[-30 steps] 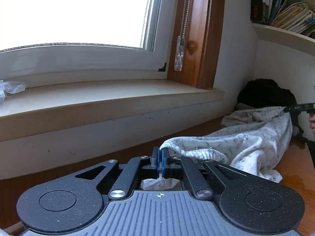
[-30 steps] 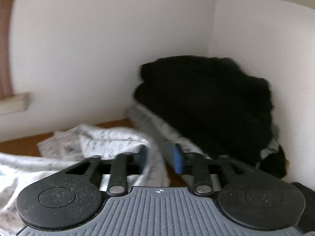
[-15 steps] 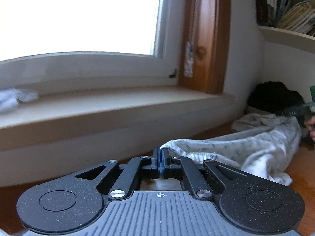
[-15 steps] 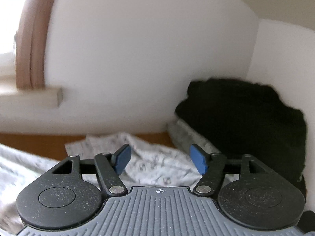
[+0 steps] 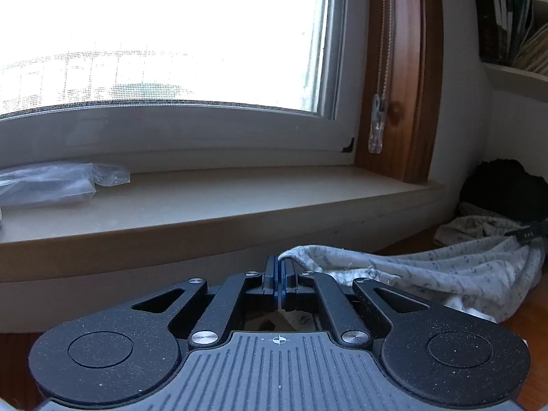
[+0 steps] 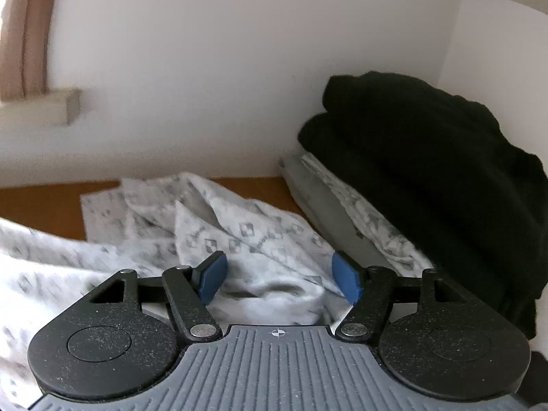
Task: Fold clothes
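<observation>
A white garment with a grey print point(image 5: 428, 274) lies bunched on the wooden table and stretches to the right. My left gripper point(image 5: 278, 274) is shut on its edge and holds it lifted. My right gripper point(image 6: 279, 274) is open, its blue pads point(image 6: 212, 275) spread just above the garment point(image 6: 239, 239), touching nothing. The right gripper's tip also shows far right in the left wrist view point(image 5: 529, 233), by the garment's far end.
A pile of black clothes point(image 6: 428, 171) on a grey patterned piece point(image 6: 342, 212) fills the corner at right. A windowsill point(image 5: 222, 202) with a plastic bag point(image 5: 51, 181) runs behind the table. Bookshelves point(image 5: 513, 34) hang at upper right.
My right gripper has opened wide and let go of the garment, and its view swung left. My left gripper moved left, still holding the edge; the garment is drawn out longer.
</observation>
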`<control>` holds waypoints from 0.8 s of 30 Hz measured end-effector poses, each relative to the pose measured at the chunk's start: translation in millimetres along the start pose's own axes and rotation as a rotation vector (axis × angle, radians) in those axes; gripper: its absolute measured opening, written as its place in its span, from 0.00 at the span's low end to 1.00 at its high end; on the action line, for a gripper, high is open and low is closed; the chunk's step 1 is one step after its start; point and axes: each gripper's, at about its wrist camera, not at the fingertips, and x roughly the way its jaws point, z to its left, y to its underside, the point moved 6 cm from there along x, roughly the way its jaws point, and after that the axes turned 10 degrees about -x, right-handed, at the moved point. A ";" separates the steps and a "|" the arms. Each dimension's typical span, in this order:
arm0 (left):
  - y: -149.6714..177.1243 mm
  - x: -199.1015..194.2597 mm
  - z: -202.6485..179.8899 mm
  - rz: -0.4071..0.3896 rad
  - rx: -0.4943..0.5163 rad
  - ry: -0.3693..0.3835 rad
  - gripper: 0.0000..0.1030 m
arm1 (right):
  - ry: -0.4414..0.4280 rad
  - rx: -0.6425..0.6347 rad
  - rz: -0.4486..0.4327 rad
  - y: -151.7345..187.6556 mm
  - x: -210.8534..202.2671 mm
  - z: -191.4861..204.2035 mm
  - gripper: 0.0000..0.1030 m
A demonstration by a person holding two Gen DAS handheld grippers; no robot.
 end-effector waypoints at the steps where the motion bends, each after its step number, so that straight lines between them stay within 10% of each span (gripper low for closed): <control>1: 1.0 0.7 -0.5 0.003 0.000 -0.001 0.02 | -0.012 -0.003 0.015 3.0 1.7 -1.8 0.46; 3: 3.9 4.4 -2.2 0.019 0.007 -0.003 0.02 | -0.039 -0.016 0.059 10.2 1.3 -6.1 0.18; 7: 9.6 10.9 -3.9 0.068 0.001 0.012 0.03 | -0.074 -0.042 0.126 24.6 -8.6 -16.4 0.18; 11: 6.7 4.8 -7.0 0.061 -0.024 0.025 0.26 | -0.154 -0.053 0.179 42.5 -19.4 -17.3 0.23; 24: 0.8 -13.5 -35.5 0.005 0.011 0.087 0.53 | -0.096 0.051 -0.004 64.8 -24.3 -11.8 0.37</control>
